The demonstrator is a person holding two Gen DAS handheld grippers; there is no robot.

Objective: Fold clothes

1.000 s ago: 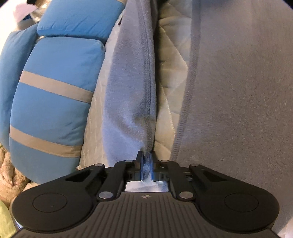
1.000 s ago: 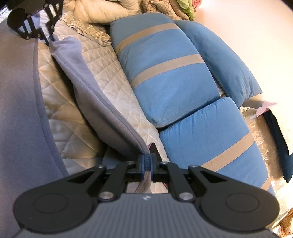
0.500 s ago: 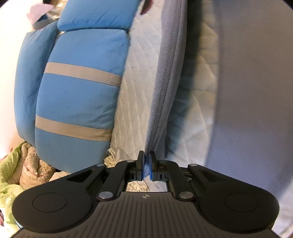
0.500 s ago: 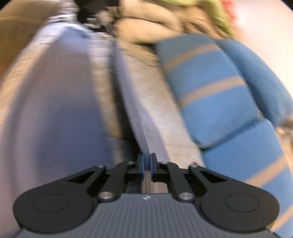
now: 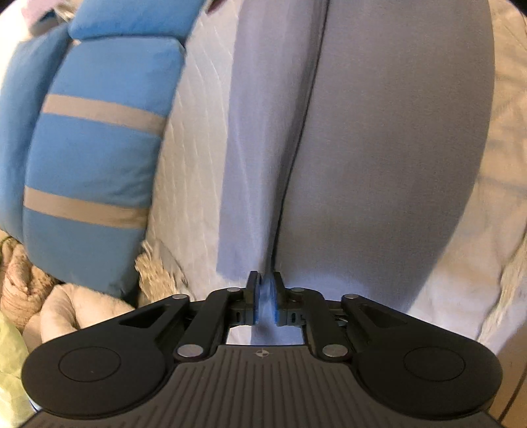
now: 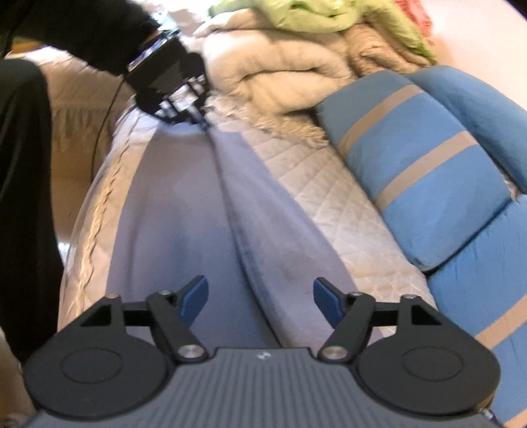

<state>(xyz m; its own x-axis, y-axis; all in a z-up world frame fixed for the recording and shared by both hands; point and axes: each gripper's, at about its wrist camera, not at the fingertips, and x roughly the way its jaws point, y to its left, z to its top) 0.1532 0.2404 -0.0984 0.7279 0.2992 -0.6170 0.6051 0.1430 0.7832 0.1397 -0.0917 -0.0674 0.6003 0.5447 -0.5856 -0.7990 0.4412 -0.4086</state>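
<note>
Your right claw (image 6: 260, 298) is opening, jaws wide apart, nothing between the pads. It hangs over the near end of the grey garment (image 6: 184, 210), no contact.

Your left claw (image 5: 264, 298) is opening too, but the gap is narrow. A fold of the garment (image 5: 378, 148) edge sits between its blue pads (image 5: 255, 306); motion blur there, so you can't tell from this view whether the pads press on the cloth. From the right wrist view the left claw (image 6: 197, 115) is at the garment's far end, on the seam line, with your dark sleeve (image 6: 95, 33) behind it.

The garment lies flat and lengthwise on the quilted bedspread (image 6: 329, 184), one fold line running end to end along its middle. Blue pillows with tan stripes (image 6: 421, 158) sit beside the garment, a strip of bedspread between them. Beyond the garment's far end: a bunched cream blanket (image 6: 280, 75) with a green cloth (image 6: 329, 16) on top of it.
</note>
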